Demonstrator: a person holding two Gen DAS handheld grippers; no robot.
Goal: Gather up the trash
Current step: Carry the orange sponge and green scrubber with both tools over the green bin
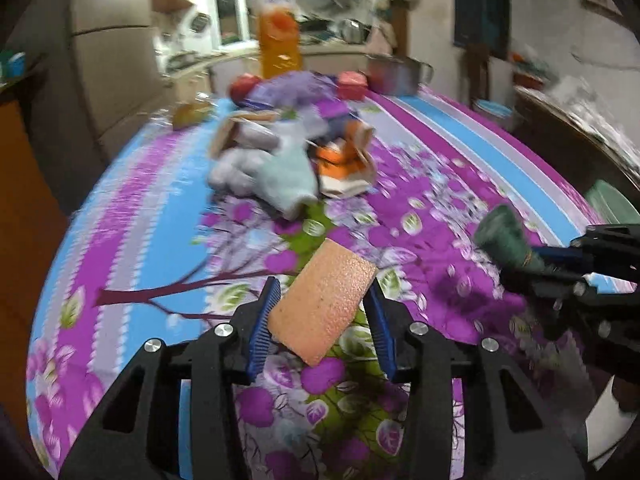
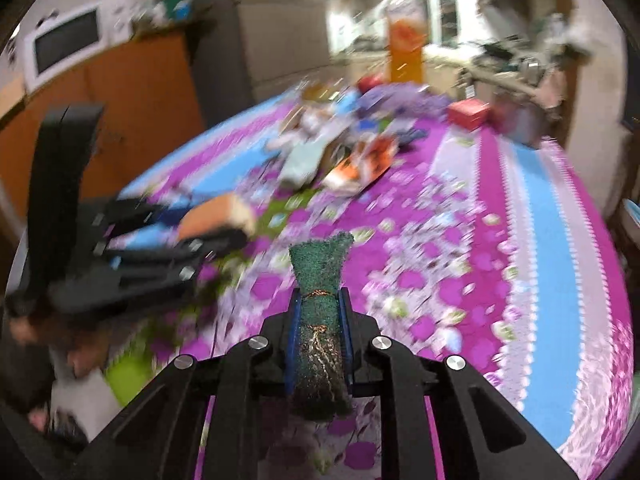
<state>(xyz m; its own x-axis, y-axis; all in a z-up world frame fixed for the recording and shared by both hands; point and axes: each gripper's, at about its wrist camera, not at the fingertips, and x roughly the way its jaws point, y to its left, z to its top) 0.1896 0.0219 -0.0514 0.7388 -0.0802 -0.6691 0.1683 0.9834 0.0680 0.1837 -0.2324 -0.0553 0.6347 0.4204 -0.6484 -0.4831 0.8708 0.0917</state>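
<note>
Left tool (image 1: 322, 312) clamped on orange sponge (image 1: 324, 300), tilted, raised over the floral-cloth surface (image 1: 500, 168). Trash pile (image 1: 288, 152) lies mid-surface, well apart. Right tool (image 2: 320, 312) clamped on green scourer (image 2: 320, 312), also off the surface.

No legible text, brand, number or sign is found in either view. The orange bottle (image 1: 279, 38) carries a label at its top, possibly printed, but motion blur leaves it unreadable. The packets in the trash pile (image 1: 280, 152) are likewise too smeared to read.
</note>
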